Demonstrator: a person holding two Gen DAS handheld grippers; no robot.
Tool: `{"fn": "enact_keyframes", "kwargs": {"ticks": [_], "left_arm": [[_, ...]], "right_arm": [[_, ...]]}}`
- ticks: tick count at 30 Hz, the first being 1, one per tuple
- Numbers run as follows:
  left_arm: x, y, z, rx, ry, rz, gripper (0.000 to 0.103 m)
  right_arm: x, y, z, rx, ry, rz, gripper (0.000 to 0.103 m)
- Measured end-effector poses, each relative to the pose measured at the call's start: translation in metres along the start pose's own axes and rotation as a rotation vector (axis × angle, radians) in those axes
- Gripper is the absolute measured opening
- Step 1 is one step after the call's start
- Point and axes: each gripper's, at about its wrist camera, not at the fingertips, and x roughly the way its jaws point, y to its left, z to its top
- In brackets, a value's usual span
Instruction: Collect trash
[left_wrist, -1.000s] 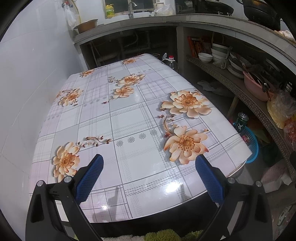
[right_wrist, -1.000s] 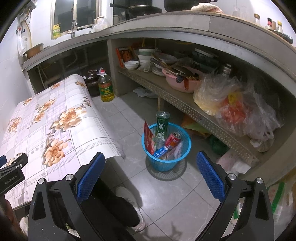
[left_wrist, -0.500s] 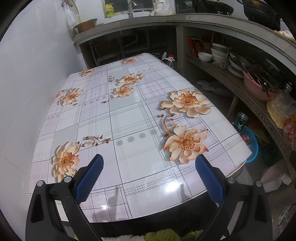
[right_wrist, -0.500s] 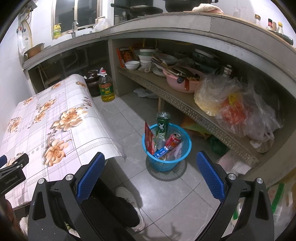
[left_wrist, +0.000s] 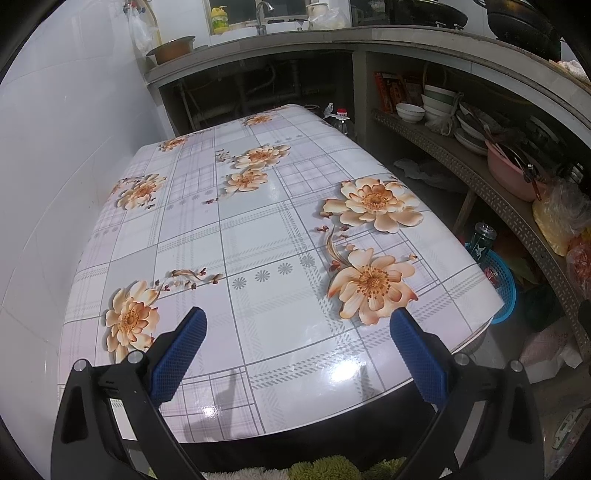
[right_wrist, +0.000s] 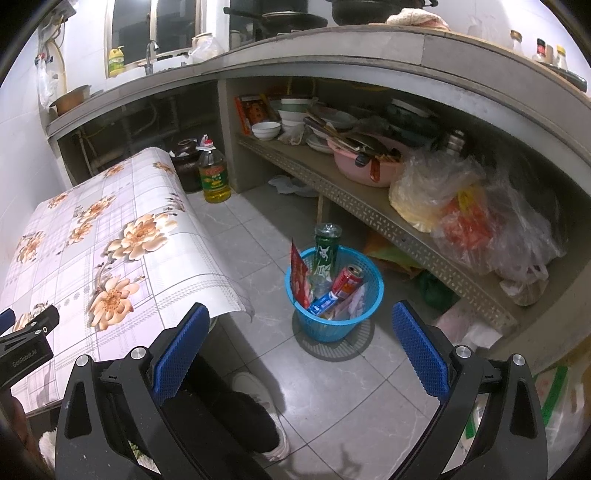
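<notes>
Cramped kitchen, flowery bench bare. Trash sits in the blue basket on the floor just beside the bench. Both the left hand-held gripper and right hand-held gripper gape wide, holding nothing; looks basically done, next maybe scan for leftovers.

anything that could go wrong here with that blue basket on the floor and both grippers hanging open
1. The blue basket looks overfull: the green bottle and red can stick up past its rim, so a nudge might tip them out.
2. The person's shoe stands close to the basket; a step could knock it.
3. The left gripper hovers low over the glossy table while the right gripper is open and empty, so either could bump something.
</notes>
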Motion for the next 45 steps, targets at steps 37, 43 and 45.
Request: {"fn": "enact_keyframes", "kwargs": {"ticks": [37, 43, 45], "left_arm": [[0.0009, 0.0009, -0.0004, 0.002, 0.004, -0.002, 0.097], [0.0007, 0.0009, -0.0004, 0.001, 0.002, -0.002, 0.097], [0.0014, 0.0012, -0.0019, 0.002, 0.003, -0.002, 0.097]], "right_arm": [[-0.0013, 0.0023, -0.0012, 0.003, -0.003, -0.004, 0.095], [-0.0014, 0.0021, -0.0017, 0.002, -0.004, -0.004, 0.095], [-0.0012, 0.0023, -0.0022, 0.001, -0.004, -0.004, 0.095]]}}
